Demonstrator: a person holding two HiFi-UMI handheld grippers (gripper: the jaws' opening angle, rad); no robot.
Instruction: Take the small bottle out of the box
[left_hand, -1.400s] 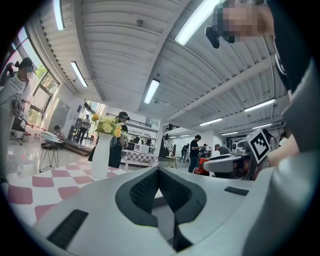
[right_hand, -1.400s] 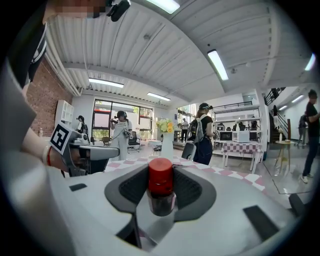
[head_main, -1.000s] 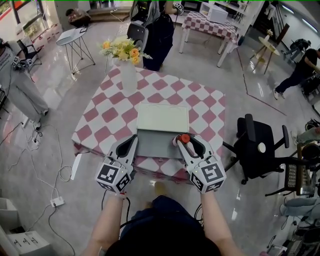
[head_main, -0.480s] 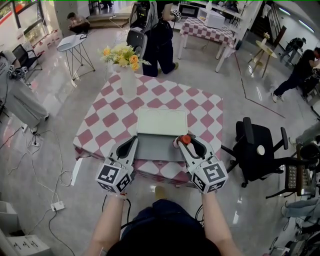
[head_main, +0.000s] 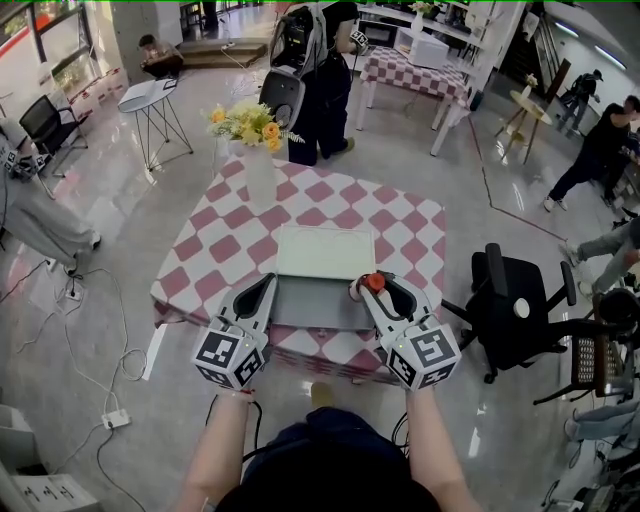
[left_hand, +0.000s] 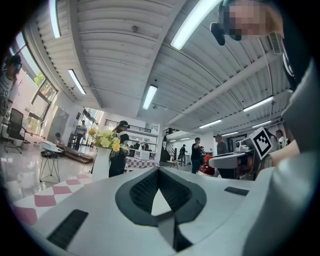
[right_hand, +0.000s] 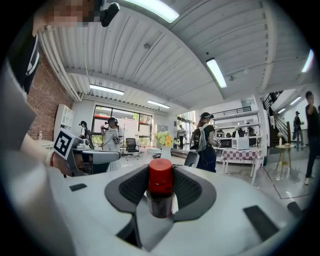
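Note:
The small dark bottle (head_main: 371, 281) with a red cap stands upright between the jaws of my right gripper (head_main: 369, 287), which is shut on it above the box's near right corner. In the right gripper view the bottle (right_hand: 161, 195) fills the middle between the black pads (right_hand: 189, 187). The box (head_main: 315, 305) lies open on the table, its grey inside toward me and its pale lid (head_main: 325, 252) laid back behind it. My left gripper (head_main: 262, 287) hovers at the box's near left corner. Its pads (left_hand: 145, 189) meet at the tips with nothing between them.
The table (head_main: 225, 250) has a pink and white checked cloth. A white vase of yellow flowers (head_main: 257, 160) stands at its far left. A black office chair (head_main: 520, 300) stands right of the table. Several people and other tables stand farther back.
The right gripper keeps its hold on the bottle and both grippers stay at the box's near edge. The view has drifted a little and people behind have moved.

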